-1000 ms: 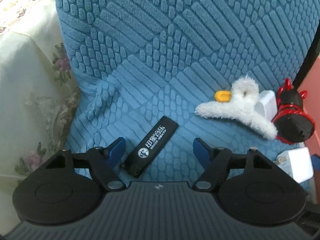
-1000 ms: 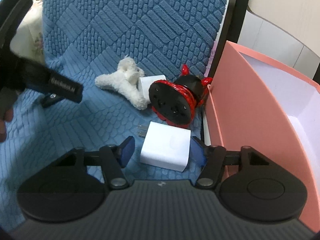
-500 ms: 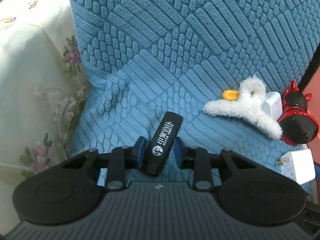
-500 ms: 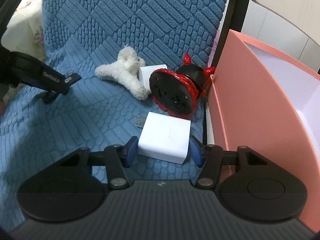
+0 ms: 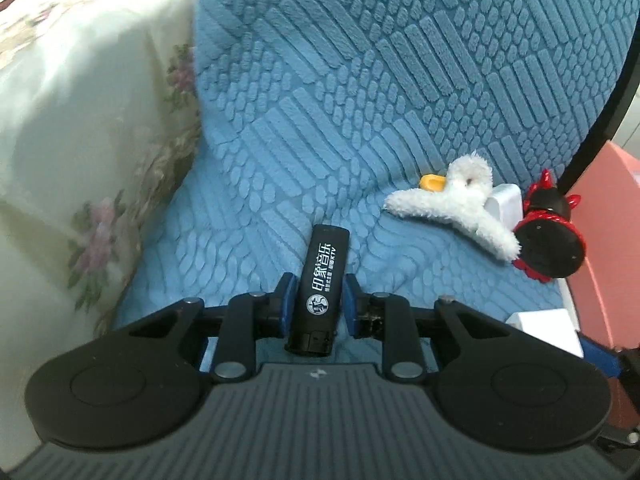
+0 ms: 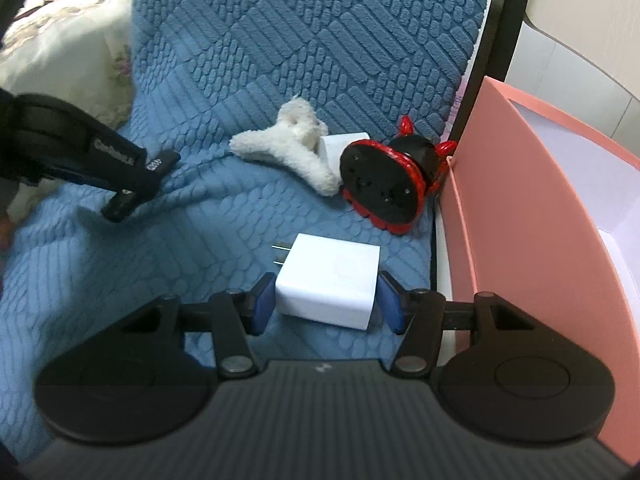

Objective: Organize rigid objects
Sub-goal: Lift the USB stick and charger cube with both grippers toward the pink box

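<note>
Left wrist view is showing the left gripper (image 5: 316, 304) pinching a black lighter (image 5: 322, 284) between its blue pads, the lighter pointing toward twelve o'clock over the blue textured cover (image 5: 400, 80). A white plush duck clip (image 5: 456, 204) is lying at two o'clock, touching a red-and-black figure (image 5: 550, 240). In the right wrist view, the right gripper (image 6: 326, 300) is bracketing a white charger (image 6: 330, 280) lying on the cover, its pads sitting just beside the charger's sides; I cannot tell whether they are touching. A pink box (image 6: 520, 220) is standing at three o'clock.
</note>
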